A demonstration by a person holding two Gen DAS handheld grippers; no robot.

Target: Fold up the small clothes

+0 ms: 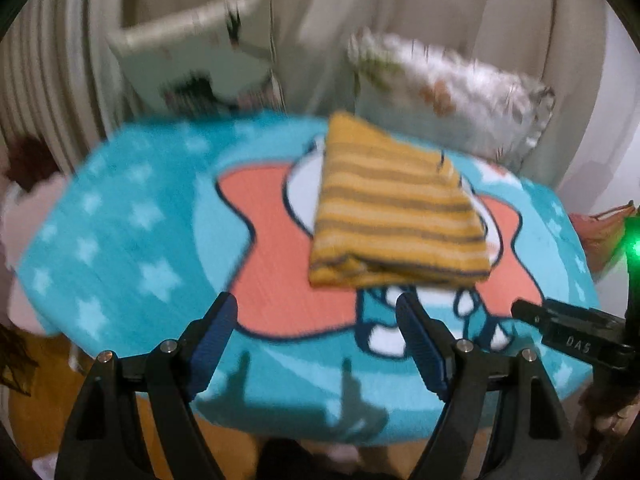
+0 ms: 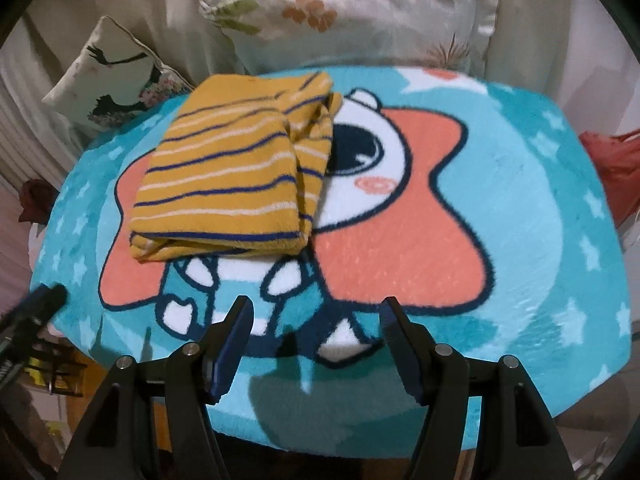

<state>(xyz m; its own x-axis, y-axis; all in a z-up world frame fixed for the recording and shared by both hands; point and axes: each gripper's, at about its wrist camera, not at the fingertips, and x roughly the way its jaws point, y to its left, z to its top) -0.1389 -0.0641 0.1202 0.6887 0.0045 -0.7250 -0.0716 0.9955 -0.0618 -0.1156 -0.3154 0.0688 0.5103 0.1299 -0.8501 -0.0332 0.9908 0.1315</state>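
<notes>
The shirt (image 2: 232,168) lies folded on the mat (image 2: 520,208), both the left claw (image 1: 316,336) and right claw (image 2: 316,340) released and empty, so moving it aside seems next.

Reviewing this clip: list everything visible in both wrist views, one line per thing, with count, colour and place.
Striped garment: one, mustard yellow with navy and white stripes, folded, lying on the mat's far left part.
Cartoon mat: one, turquoise with white stars and an orange, white and navy figure, covering the work surface.
Floral pillow: one, white with orange and green print, behind the mat.
Bird-print cushion: one, pale with dark bird shapes, behind the mat at far left.
Red fabric: one piece, at the right edge; what it is cannot be told.
Left gripper: black with blue pads, open, holding nothing, near the mat's near edge.
Right gripper: black with blue pads, open, holding nothing, near the near edge.
</notes>
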